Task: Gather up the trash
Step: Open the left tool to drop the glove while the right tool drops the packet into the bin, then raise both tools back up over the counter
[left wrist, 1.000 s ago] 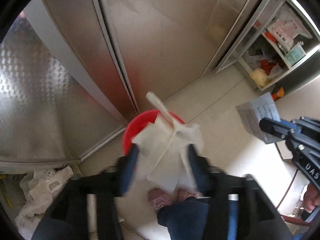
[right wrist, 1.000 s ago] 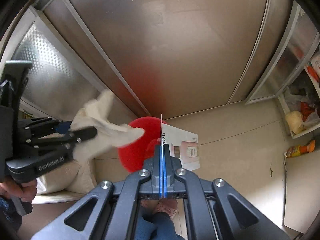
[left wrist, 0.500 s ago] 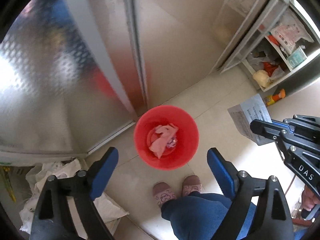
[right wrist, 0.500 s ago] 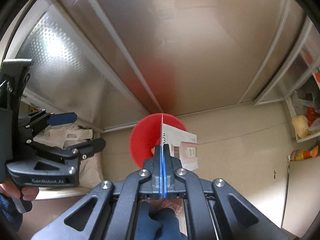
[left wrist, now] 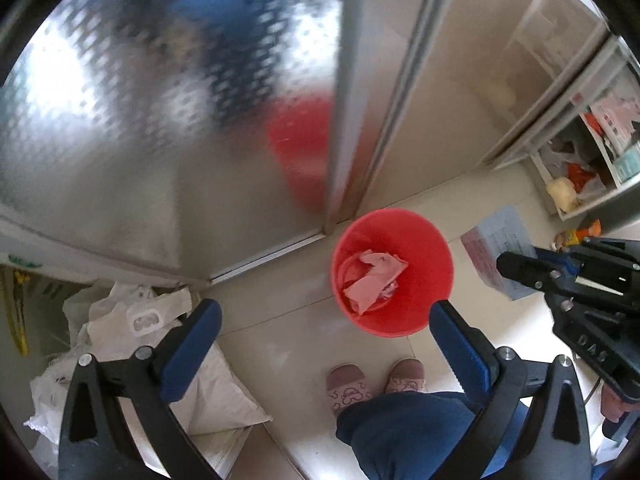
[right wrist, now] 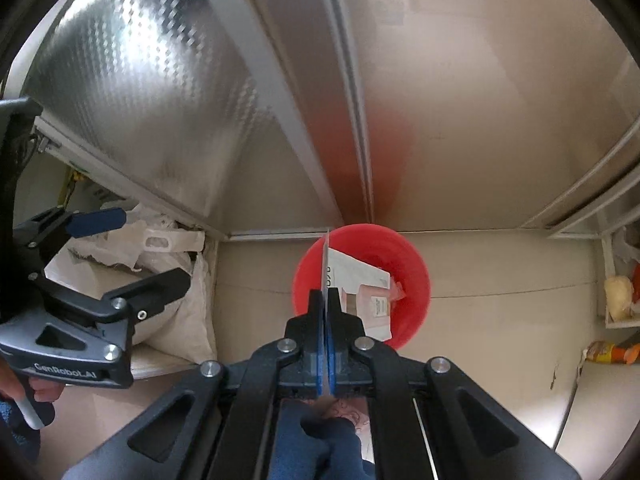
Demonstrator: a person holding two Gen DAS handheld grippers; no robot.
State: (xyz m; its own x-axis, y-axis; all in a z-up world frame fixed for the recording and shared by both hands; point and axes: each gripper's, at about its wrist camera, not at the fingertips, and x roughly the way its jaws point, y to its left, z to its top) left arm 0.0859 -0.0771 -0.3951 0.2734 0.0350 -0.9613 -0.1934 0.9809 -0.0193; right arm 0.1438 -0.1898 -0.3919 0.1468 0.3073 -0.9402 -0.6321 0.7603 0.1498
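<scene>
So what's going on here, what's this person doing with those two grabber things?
A person is collecting trash into a red bin on the floor, a gripper in each hand. The left gripper is open and empty, held above the floor near the bin; crumpled paper lies inside the bin. The right gripper is shut on a printed paper sheet, held over the bin and not yet dropped.

Crumpled tissue (left wrist: 374, 280) inside bin (left wrist: 424, 320), sacks (left wrist: 132, 344) to its left, shelf (left wrist: 580, 160) right.
</scene>
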